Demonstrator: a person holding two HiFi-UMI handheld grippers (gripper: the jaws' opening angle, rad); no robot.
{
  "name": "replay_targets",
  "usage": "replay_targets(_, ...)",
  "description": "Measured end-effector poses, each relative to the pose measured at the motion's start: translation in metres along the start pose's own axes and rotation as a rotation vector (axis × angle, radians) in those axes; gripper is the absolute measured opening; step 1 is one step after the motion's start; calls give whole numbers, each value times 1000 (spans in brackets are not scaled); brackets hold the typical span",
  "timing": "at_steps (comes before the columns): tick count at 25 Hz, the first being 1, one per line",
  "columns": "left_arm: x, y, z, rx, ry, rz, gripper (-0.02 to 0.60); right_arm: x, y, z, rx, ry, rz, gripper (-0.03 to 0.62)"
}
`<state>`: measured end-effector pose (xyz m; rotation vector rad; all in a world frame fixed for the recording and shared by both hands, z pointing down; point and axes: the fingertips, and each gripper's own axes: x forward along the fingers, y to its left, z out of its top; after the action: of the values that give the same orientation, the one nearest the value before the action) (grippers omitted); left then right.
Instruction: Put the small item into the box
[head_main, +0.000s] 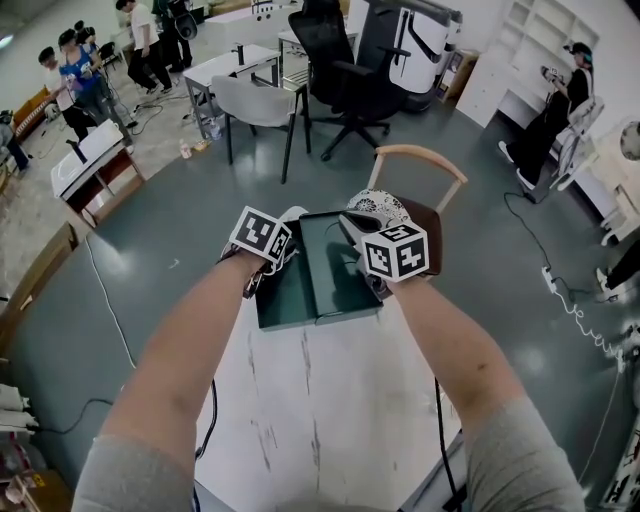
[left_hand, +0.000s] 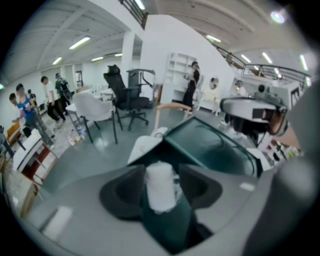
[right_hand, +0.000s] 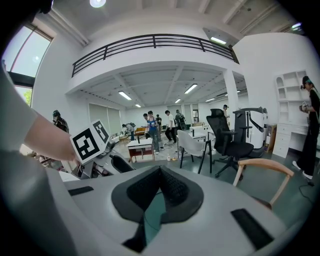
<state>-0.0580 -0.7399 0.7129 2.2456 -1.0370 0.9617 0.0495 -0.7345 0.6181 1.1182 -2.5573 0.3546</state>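
A dark green box (head_main: 318, 268) lies open at the far end of the white marble table (head_main: 320, 400). My left gripper (head_main: 283, 254) is at the box's left edge. In the left gripper view my left gripper (left_hand: 161, 172) is shut on a small white roll-shaped item (left_hand: 161, 186), with a strip of dark green below it and the open box (left_hand: 210, 145) just beyond. My right gripper (head_main: 358, 240) is at the box's right side. In the right gripper view my right gripper (right_hand: 160, 175) is shut, with a thin green edge of the box (right_hand: 152, 216) between its pads.
A wooden chair (head_main: 422, 160) stands right behind the table's far edge. Farther off are a grey chair (head_main: 256, 102), a black office chair (head_main: 340, 60) and small desks. Several people stand at the back left, and one at the shelves (head_main: 560, 110). Cables run along the floor.
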Motion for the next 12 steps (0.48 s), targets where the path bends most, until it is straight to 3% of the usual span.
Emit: replay_targets(12,0,1,0,11,-8,17,224,-4,0,-1,0,1,-4,8)
